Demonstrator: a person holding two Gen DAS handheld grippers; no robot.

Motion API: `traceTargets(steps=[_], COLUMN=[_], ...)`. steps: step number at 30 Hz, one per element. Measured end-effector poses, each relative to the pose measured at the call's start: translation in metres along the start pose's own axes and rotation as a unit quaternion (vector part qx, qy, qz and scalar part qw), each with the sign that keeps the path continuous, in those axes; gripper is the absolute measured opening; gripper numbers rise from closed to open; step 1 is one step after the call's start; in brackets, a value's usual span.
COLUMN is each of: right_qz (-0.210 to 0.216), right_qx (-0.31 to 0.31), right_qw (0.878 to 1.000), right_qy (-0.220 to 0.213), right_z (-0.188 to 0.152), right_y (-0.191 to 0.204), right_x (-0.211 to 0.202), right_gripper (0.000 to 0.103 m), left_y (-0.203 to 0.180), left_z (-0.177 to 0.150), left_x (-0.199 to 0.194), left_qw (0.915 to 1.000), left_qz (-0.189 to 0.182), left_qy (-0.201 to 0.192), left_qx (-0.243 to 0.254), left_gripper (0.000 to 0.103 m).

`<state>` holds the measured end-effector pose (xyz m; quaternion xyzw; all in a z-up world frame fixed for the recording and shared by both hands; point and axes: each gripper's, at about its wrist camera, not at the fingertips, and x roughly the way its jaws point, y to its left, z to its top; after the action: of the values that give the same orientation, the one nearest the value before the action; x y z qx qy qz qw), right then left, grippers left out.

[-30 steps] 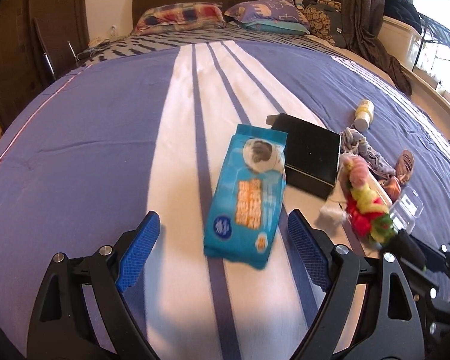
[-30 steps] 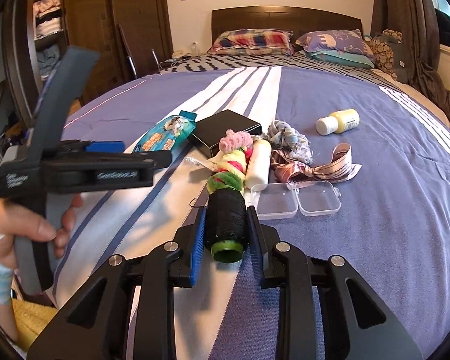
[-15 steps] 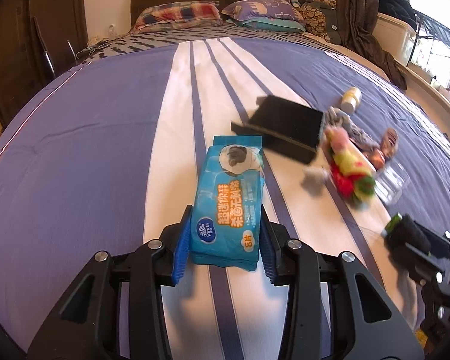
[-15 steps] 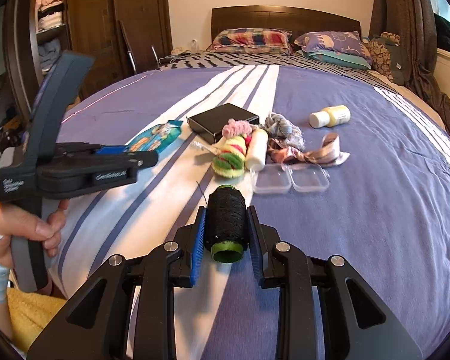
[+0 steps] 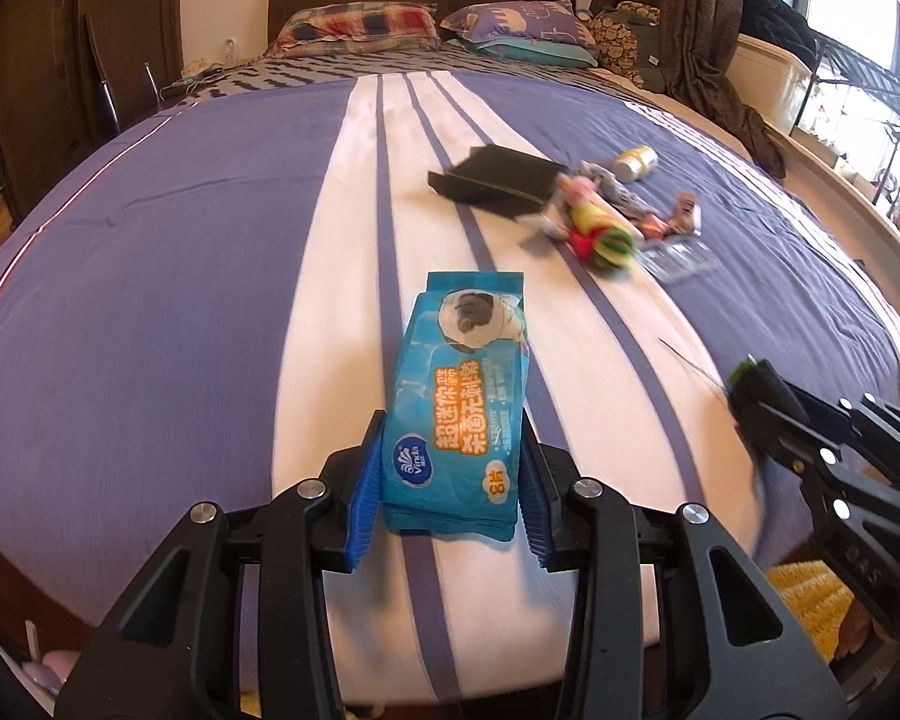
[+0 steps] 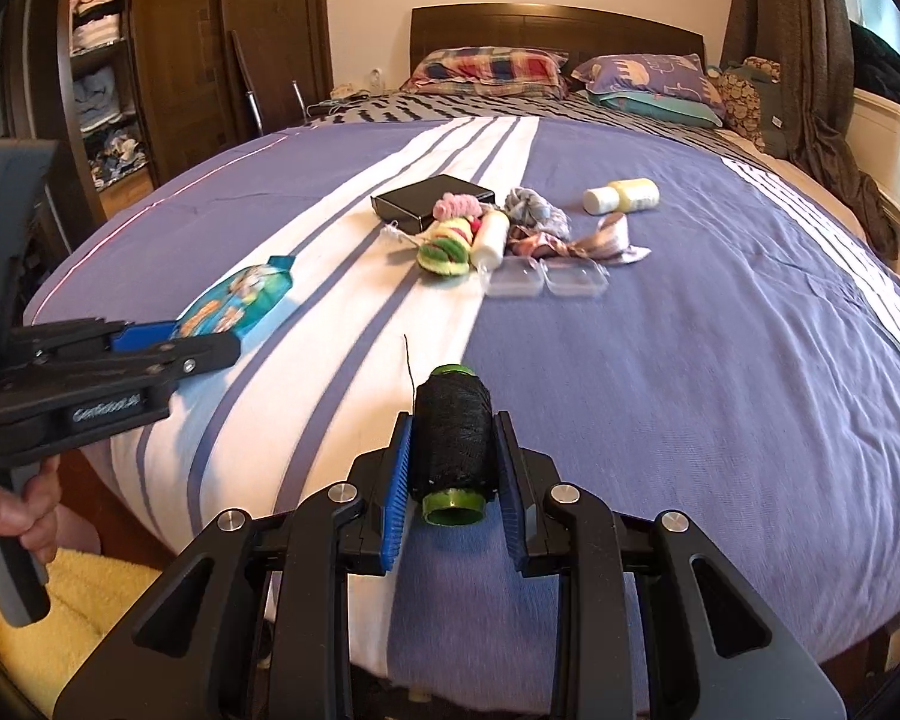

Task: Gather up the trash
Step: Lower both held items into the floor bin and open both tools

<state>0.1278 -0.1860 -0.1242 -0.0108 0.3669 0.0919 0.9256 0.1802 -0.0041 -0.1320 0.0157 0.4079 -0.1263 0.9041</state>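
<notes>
Blue wipes pack (image 5: 459, 414) clamped between the blue pads of the left tongs (image 5: 450, 501), near end pinched, far end sticking forward over the white stripe of the bed (image 5: 150, 312). Whether the pack rests on the cover or hangs just above it, can't tell. Also seen from the right wrist view as a blue pack (image 6: 237, 300) poking out of the left tongs (image 6: 168, 339), hand (image 6: 12, 516) on the grip at the left edge.

Right tongs (image 6: 453, 474) closed on a black thread spool (image 6: 450, 438), green core end facing the camera, loose thread end sticking up. In the left view the spool (image 5: 750, 384) and right tongs (image 5: 768, 414) are at the right edge, blurred.

Both tongs sit near the foot edge of the bed; floor and a yellow mat (image 6: 84, 594) below. Wide bare cover to the left and on the far right side.

Pile mid-bed, well apart from both tongs: black box (image 6: 432, 201), fuzzy pink-yellow-green roll (image 6: 450, 243) touching a white tube (image 6: 491, 237), grey cloth (image 6: 534, 210), striped ribbon (image 6: 594, 243), small yellow bottle (image 6: 624, 197) lying on its side a bit apart. Clear plastic case (image 6: 546, 283) in two compartments, lying just in front of the ribbon; contents not readable. Pile is motion-blurred in the left view.

Pillows (image 6: 492, 69) and headboard at the far end, curtain (image 6: 810, 60) right, wardrobe shelves (image 6: 99, 60) with folded clothes left.
</notes>
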Motion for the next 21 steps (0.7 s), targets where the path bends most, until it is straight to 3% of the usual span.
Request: traceTargets(steps=[14,21], right_qz=[-0.024,-0.027], right_qx=[0.015,0.019], right_qw=[0.999,0.999], right_qy=[-0.026,-0.019], right_z=[-0.034,-0.062], right_y=[-0.005,-0.006], right_x=[-0.062,-0.082], right_gripper=[0.027,0.027], left_y=[-0.035,-0.059], left_z=[-0.053,-0.083], left_x=[-0.065,-0.083], left_qw=[0.9995,0.9988], left_qz=[-0.022,-0.032], left_qy=[-0.018,-0.017], left_qx=[0.016,0.035], left_gripper=[0.038,0.038])
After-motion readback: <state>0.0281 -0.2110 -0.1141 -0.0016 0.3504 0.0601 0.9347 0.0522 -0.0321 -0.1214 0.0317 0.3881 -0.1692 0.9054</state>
